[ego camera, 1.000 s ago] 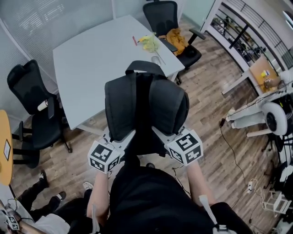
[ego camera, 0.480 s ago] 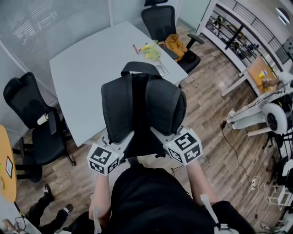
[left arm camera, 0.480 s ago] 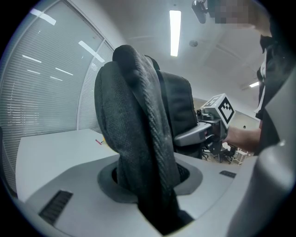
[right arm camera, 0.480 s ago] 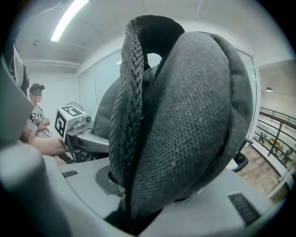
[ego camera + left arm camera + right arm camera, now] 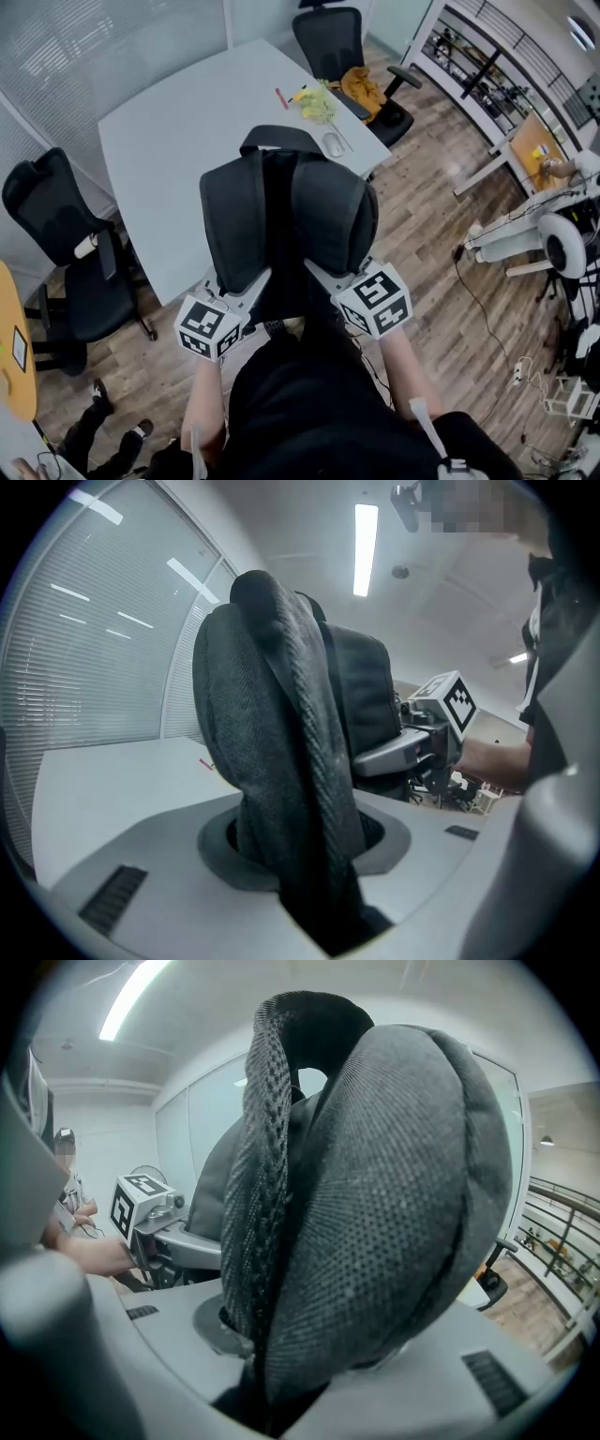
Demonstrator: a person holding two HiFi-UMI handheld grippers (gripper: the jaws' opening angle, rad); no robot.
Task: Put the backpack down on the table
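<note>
Holding the black backpack (image 5: 286, 220) up between them, the two grippers each have a padded shoulder strap: the left gripper (image 5: 246, 287) is clamped on the left strap (image 5: 302, 789), which fills the gap between its jaws, and the right gripper (image 5: 281, 1372) is closed the same way on the right strap (image 5: 255, 1232). The bag hangs in the air in front of the person, strap side toward them. Its long axis runs from the grippers at the near end out to the carry handle (image 5: 281, 139) at the far end. The white table (image 5: 169, 141) lies far and a little left of both grippers, and in the head view the bag overlaps the table's near edge. Whether its base is already over the top is hard to say, since the bag covers that edge. Both grippers sit about level with each other, the left one on the side where more bare table spreads. A computer mouse (image 5: 333, 143) lies just beyond the handle on the right, so the landing spot looks safer toward the left.
</note>
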